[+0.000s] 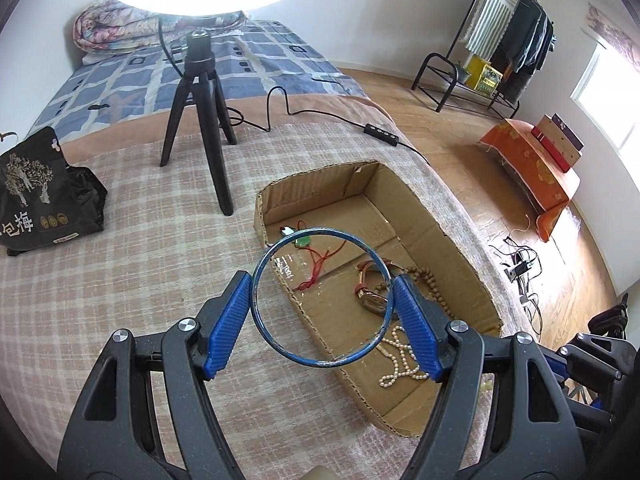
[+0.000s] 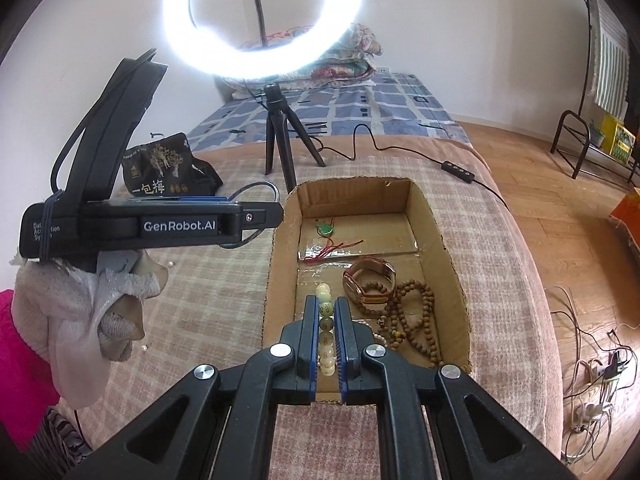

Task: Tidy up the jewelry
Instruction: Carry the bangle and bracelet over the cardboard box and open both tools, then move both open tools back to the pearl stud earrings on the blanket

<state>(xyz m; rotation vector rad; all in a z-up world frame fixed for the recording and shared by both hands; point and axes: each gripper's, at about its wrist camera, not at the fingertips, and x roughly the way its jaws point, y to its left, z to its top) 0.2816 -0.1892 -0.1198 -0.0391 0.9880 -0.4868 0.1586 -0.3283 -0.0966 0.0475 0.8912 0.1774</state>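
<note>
Lower centre, left wrist view: left gripper point(image 1: 322, 304) clamping blue bangle point(image 1: 280, 340) over left rim of box point(image 1: 460, 240). Inside box: pendant point(image 1: 302, 240), watch point(image 1: 374, 296), pearls point(image 1: 398, 360). Lower centre, right wrist view: right gripper point(image 2: 326, 304) pinching pale beads point(image 2: 325, 309) above box.

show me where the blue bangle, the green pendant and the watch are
blue bangle point(image 1: 280, 354), left wrist view, on the lower arc of the ring held between the jaws
green pendant point(image 2: 325, 230), right wrist view, on the green stone in the box
watch point(image 2: 370, 280), right wrist view, on its gold band
</note>
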